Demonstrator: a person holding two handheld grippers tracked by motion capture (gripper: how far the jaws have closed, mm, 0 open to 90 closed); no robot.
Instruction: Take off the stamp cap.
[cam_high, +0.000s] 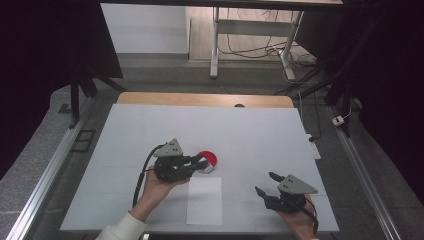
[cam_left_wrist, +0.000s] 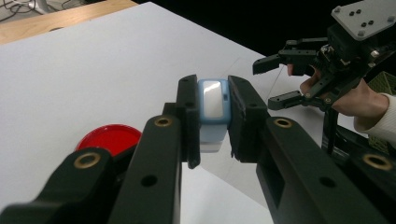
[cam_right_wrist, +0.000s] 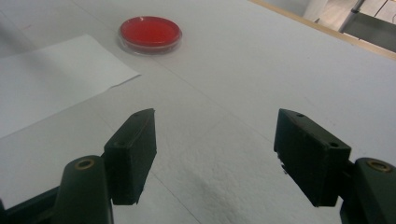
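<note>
Left gripper (cam_left_wrist: 214, 121) clenched on a blue block (cam_left_wrist: 213, 109), right gripper (cam_right_wrist: 215, 158) spread wide.
Red dish (cam_right_wrist: 150, 33) sits at the paper's (cam_high: 204, 200) 12 o'clock.

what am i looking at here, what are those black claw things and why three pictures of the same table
No robot here: a person holds a hand-held gripper in each hand, a tool with two black jaws. The three pictures show one moment from three cameras. The high view looks down on the table from above the person. The other two cameras ride on the grippers and look along their jaws.

On the white table lie a sheet of paper and a round red dish.

The left gripper is shut on a small light blue block with a pale glossy face; what it is, I cannot tell. It is held near the dish. The right gripper is open, its jaws wide apart, holding nothing, above bare table right of the paper.
</note>
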